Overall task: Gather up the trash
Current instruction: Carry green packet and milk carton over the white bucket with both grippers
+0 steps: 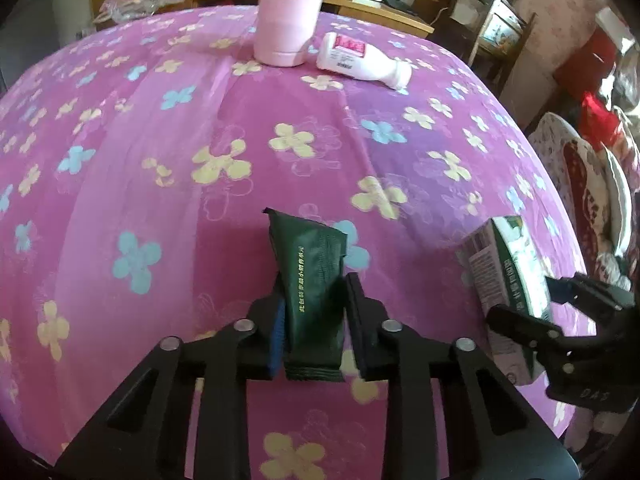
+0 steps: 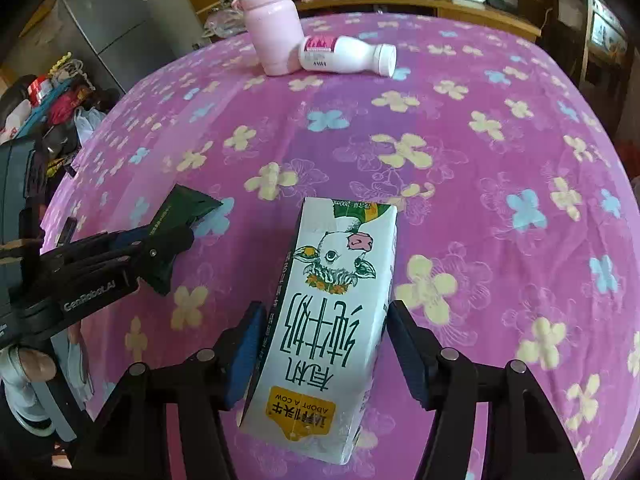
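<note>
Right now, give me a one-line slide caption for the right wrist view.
Right gripper clamps a cow-print milk carton above the floral tablecloth; left gripper holds a dark green sachet.

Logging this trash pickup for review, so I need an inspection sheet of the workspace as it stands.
Surface: flowered purple cloth, wrinkled.
Job's things: green wrapper in the left gripper; milk carton between the fingers of the right gripper; white bottle on its side.
Clutter: upright pink flask.
Grippers: left shut on wrapper; right shut on carton.
Cables: nothing seen.
Surroundings: wooden shelf, bags.
</note>
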The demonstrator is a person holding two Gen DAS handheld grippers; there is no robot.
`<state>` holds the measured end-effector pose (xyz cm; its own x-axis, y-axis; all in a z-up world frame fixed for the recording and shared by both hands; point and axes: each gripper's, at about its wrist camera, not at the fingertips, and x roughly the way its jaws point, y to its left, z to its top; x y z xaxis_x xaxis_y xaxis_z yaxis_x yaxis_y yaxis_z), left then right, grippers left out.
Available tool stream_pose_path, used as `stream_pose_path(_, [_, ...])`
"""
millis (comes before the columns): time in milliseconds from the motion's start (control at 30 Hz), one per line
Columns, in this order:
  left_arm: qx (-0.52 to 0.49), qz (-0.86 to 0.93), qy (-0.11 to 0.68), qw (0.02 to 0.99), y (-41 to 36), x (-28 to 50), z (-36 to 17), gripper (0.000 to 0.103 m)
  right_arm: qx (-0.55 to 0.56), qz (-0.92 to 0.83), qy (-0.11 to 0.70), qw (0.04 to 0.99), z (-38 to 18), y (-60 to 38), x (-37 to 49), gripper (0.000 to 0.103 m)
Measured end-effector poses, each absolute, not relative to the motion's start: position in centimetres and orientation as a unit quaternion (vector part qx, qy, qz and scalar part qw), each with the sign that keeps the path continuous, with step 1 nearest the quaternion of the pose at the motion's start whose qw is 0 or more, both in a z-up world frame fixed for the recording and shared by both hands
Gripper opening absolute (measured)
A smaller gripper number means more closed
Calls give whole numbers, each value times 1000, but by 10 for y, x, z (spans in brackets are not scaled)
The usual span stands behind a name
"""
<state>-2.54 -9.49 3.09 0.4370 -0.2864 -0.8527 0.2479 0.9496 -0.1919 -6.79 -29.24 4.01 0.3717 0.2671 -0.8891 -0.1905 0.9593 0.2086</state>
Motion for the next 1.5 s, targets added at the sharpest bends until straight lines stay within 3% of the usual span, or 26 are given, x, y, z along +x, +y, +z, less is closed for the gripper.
stream_pose_path(533, [-25, -243, 479, 843, -168, -78, 69, 17, 62, 111, 506, 853, 78, -360, -137, 60])
stream_pose_path(1500, [98, -374, 465, 796, -421, -160, 74, 17, 157, -63, 475, 863, 82, -583, -264, 60])
